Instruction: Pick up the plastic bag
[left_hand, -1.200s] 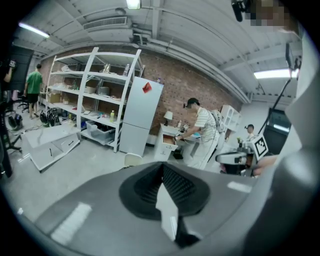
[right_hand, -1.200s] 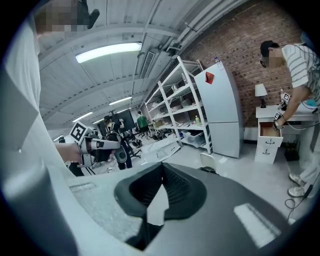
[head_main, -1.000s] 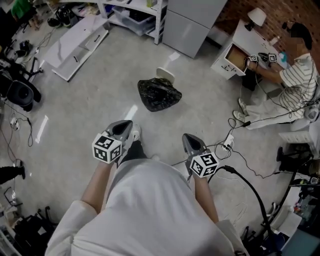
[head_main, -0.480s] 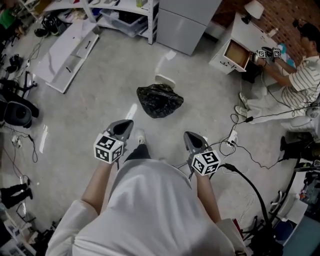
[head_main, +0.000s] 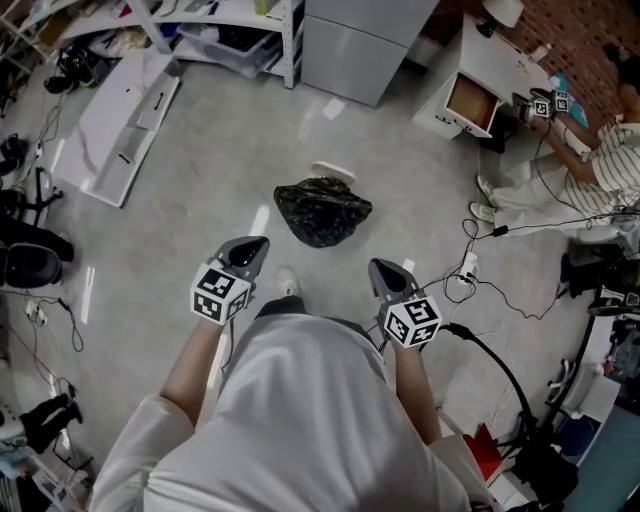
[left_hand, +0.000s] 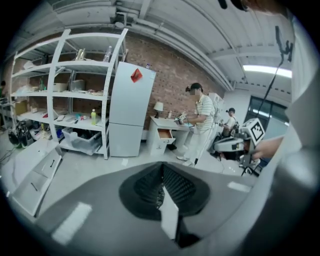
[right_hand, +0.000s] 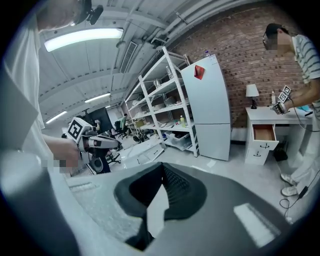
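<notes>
A crumpled black plastic bag (head_main: 322, 210) lies on the grey concrete floor in the head view, ahead of me. My left gripper (head_main: 250, 247) is held at waist height, below and left of the bag, shut with nothing in it. My right gripper (head_main: 381, 268) is level with it, below and right of the bag, also shut and empty. In the left gripper view the left gripper (left_hand: 161, 176) has its jaws pressed together; the right gripper view shows the same of the right gripper (right_hand: 161, 175). Both point above the floor, so neither gripper view shows the bag.
A white round object (head_main: 331, 171) sits just behind the bag. A white panel (head_main: 122, 115) lies on the floor at left, near shelving (head_main: 235, 25) and a grey fridge (head_main: 360, 45). A person (head_main: 600, 170) works at a white desk (head_main: 490, 80) at right. Cables (head_main: 480, 280) trail over the floor.
The view has shifted forward: the bag has drifted slightly lower and nearer to the grippers. Both grippers stay shut and keep their pose.
</notes>
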